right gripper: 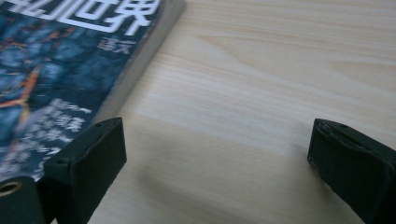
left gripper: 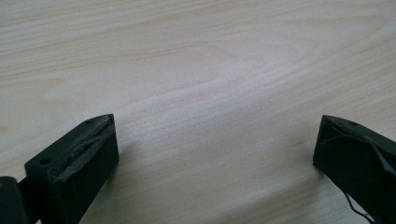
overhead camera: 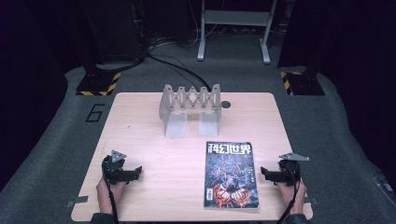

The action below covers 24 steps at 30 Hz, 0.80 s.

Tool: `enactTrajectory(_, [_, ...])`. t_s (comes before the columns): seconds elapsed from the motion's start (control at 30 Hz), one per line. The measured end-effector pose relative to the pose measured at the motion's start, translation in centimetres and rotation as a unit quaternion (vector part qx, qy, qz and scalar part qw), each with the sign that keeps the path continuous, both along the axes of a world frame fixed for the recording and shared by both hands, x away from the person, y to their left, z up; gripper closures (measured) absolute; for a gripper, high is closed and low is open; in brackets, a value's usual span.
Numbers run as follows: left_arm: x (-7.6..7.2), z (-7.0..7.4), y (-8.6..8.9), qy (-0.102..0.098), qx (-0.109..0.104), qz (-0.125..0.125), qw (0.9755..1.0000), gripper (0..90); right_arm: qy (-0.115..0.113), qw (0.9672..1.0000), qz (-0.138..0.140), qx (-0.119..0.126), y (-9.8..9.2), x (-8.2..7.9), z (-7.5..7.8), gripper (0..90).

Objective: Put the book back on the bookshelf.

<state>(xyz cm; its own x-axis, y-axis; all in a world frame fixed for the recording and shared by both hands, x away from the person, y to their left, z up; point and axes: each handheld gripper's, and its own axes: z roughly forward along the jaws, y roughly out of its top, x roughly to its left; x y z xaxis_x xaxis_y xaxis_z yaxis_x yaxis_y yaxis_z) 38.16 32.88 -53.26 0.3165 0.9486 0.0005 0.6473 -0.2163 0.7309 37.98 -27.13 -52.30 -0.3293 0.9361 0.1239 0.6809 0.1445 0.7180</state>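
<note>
Right claw (overhead camera: pixel 263 173) wide open, empty, resting on table (overhead camera: pixel 154 140); magazine (overhead camera: pixel 229 175) lies flat just ahead of its tips, long axis crosswise to claw. Left claw (overhead camera: pixel 138 171) gaping, empty, well apart from magazine. Right hand nearer.

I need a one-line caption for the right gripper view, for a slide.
Open right gripper resting low over the wooden table, its left jaw beside the edge of a magazine lying flat.

Dark blue magazine (overhead camera: pixel 231 175), pale wood table (overhead camera: pixel 163 149)
</note>
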Motion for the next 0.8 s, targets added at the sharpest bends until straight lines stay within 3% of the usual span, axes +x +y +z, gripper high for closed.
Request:
enactTrajectory(0.2, [0.0, 0.0, 0.0, 0.001, 0.001, 0.001, 1.0000, 0.0, 0.006, 0.9988, 0.048, 0.007, 2.2, -1.3, 1.4, 9.3])
enactTrajectory(0.43, [0.0, 0.0, 0.0, 0.000, 0.000, 0.001, 1.0000, 0.0, 0.032, 0.9950, 0.095, 0.005, 4.8, -2.1, 1.1, 14.6])
enactTrajectory(0.57, [0.0, 0.0, 0.0, 0.000, 0.000, 0.002, 1.0000, 0.0, 0.044, 0.9943, 0.097, -0.002, 5.9, -2.3, 0.9, 21.9])
enactTrajectory(0.8, [0.0, 0.0, 0.0, -0.001, -0.001, 0.003, 1.0000, 0.0, 0.043, 0.9940, 0.100, -0.007, 6.8, -2.6, 1.1, 29.1])
